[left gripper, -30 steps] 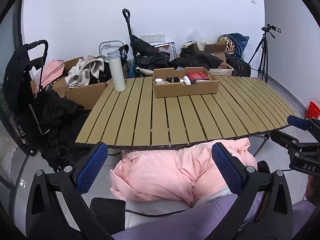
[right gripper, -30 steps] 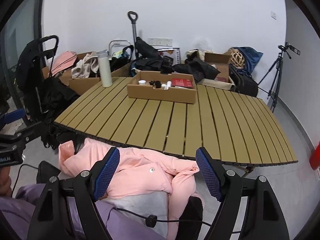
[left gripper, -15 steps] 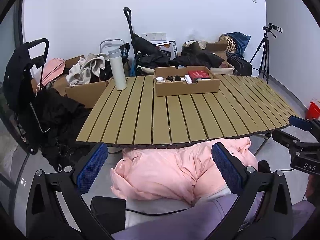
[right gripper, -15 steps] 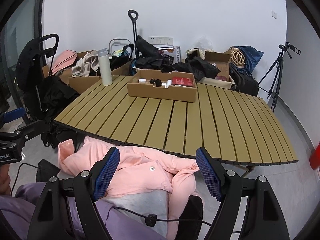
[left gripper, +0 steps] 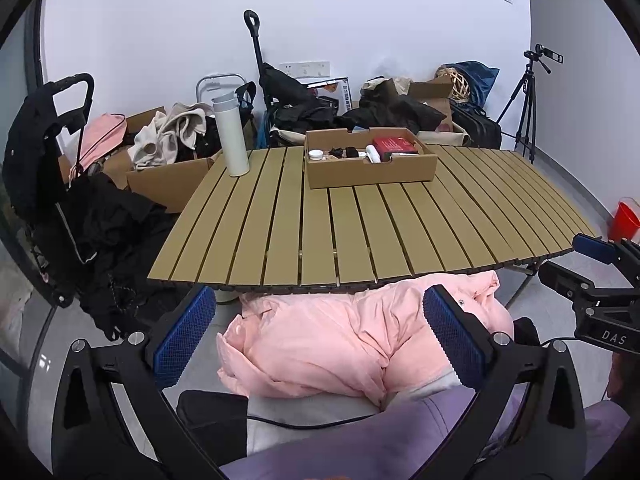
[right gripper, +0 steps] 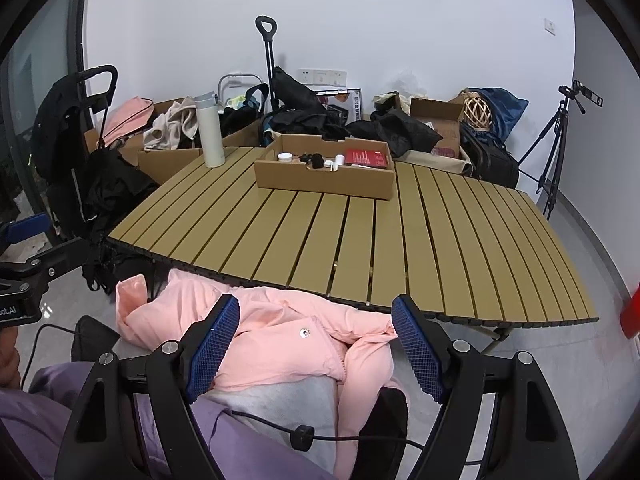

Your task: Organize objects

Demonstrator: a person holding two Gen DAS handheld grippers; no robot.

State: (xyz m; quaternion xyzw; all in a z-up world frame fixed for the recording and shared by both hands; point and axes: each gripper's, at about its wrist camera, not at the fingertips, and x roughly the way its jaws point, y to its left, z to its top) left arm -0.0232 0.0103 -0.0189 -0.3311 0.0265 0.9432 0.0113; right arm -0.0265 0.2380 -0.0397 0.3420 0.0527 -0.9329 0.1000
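A shallow cardboard box (left gripper: 370, 172) stands at the far middle of the slatted table (left gripper: 352, 236); it also shows in the right wrist view (right gripper: 324, 178). It holds a red box (left gripper: 394, 145), a small white jar (left gripper: 315, 155), a white bottle (left gripper: 373, 155) and black items. A white thermos (left gripper: 231, 136) stands at the table's far left corner, apart from the box. My left gripper (left gripper: 320, 338) and right gripper (right gripper: 316, 344) are open and empty, held low over a pink jacket (left gripper: 344, 344) on my lap, short of the table's near edge.
Cardboard boxes with clothes (left gripper: 168, 136), black bags (left gripper: 304, 108) and a trolley handle (left gripper: 256, 40) crowd the floor behind the table. A black stroller (left gripper: 48, 168) stands left. A tripod (left gripper: 528, 96) and a red bucket (left gripper: 624, 220) are on the right.
Both grippers have risen and tilted slightly, so the table and box sit a little lower in view. Nothing was taken hold of.
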